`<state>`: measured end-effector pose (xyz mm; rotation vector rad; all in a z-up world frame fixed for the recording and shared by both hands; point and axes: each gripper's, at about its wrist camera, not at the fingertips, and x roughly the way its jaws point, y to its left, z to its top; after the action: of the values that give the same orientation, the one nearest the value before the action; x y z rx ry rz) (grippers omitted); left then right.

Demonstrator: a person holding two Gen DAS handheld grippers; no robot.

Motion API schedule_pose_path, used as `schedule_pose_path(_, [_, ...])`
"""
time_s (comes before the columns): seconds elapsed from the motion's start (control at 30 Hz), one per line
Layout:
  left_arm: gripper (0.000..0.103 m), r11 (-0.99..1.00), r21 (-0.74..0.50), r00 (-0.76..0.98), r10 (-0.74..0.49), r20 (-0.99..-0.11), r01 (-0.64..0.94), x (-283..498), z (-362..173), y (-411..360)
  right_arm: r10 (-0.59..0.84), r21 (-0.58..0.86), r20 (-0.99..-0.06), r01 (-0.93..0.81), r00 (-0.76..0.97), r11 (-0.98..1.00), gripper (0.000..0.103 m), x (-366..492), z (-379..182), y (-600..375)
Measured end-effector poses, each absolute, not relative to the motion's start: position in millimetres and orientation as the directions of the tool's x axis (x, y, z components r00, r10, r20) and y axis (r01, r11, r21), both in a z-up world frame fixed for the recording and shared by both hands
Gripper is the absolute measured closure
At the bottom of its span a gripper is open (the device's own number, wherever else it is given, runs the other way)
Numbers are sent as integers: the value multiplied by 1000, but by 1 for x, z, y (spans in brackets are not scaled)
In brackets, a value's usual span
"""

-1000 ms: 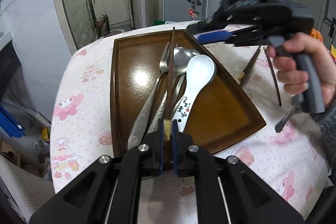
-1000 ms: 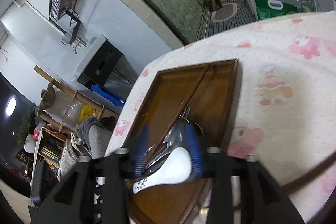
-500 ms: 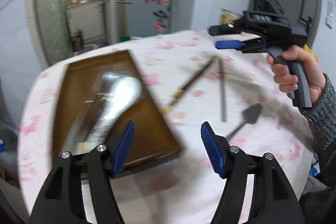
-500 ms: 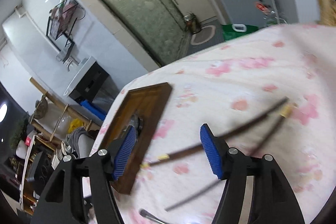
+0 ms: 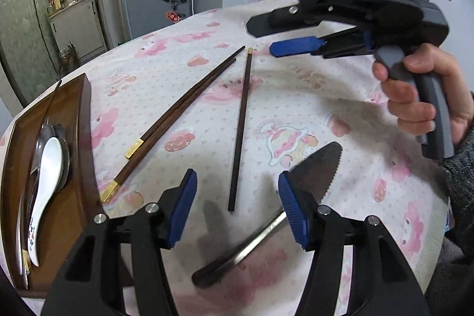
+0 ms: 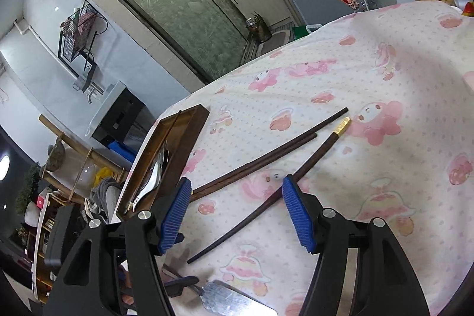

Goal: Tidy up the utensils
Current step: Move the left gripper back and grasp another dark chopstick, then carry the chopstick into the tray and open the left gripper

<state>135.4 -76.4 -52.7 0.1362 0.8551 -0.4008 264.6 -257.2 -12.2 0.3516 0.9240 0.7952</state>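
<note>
One tray [image 5: 86, 120] is sitting at the table's left, holding a white spoon [image 5: 44, 176] among metal cutlery. Three chopsticks [image 5: 241, 126] and one serrated server [image 5: 323, 168] are lying on the cloth. Left gripper [image 5: 237, 206] and right gripper [image 6: 235, 215] are hovering, both spread wide, carrying nothing.

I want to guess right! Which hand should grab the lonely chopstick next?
Probably the left. The left gripper is open, and the single chopstick's near end lies on the tablecloth right between its fingers. The right gripper is open too, but near its far end.
</note>
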Motion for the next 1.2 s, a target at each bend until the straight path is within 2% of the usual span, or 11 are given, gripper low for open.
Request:
schedule_pose_path(0.13, [49,919,-33,571,-271,-775,392,141,-62,-79,742,590,-569,-453,354,669,38,268,-13,-264])
schedule_pose_path(0.43, [50,918,-6,577,-255,-776,397,140,-61,-82,728,589,-593,-430,344,684,38,270,-26,-273])
schedule_pose_path(0.47, [56,916,-6,577,-257,-775,400,139,-61,-83,728,591,-595,-427,342,684,38,270,-28,-274])
schedule_pose_path(0.53, [76,915,-9,574,-262,-776,404,139,-59,-85,729,598,-597,-420,336,683,38,271,-31,-274])
schedule_pose_path(0.57, [95,915,-12,571,-261,-778,402,139,-59,-86,729,600,-599,-417,330,682,38,271,-33,-274])
schedule_pose_path(0.6, [97,917,-12,568,-257,-782,398,140,-59,-87,729,601,-602,-416,327,682,38,271,-35,-274])
schedule_pose_path(0.87, [98,915,-23,585,-276,-763,403,135,-54,-88,729,619,-620,-389,290,682,38,275,-46,-265])
schedule_pose_path(1.1, [98,897,-97,595,-364,-717,432,124,-30,-87,757,675,-601,-344,257,653,38,280,-54,-258])
schedule_pose_path(1.17, [98,885,-113,589,-392,-707,452,121,-28,-89,773,699,-588,-331,237,634,55,284,-59,-254])
schedule_pose_path(1.2, [98,885,-106,591,-387,-708,452,121,-28,-90,773,704,-591,-319,232,634,70,286,-62,-253])
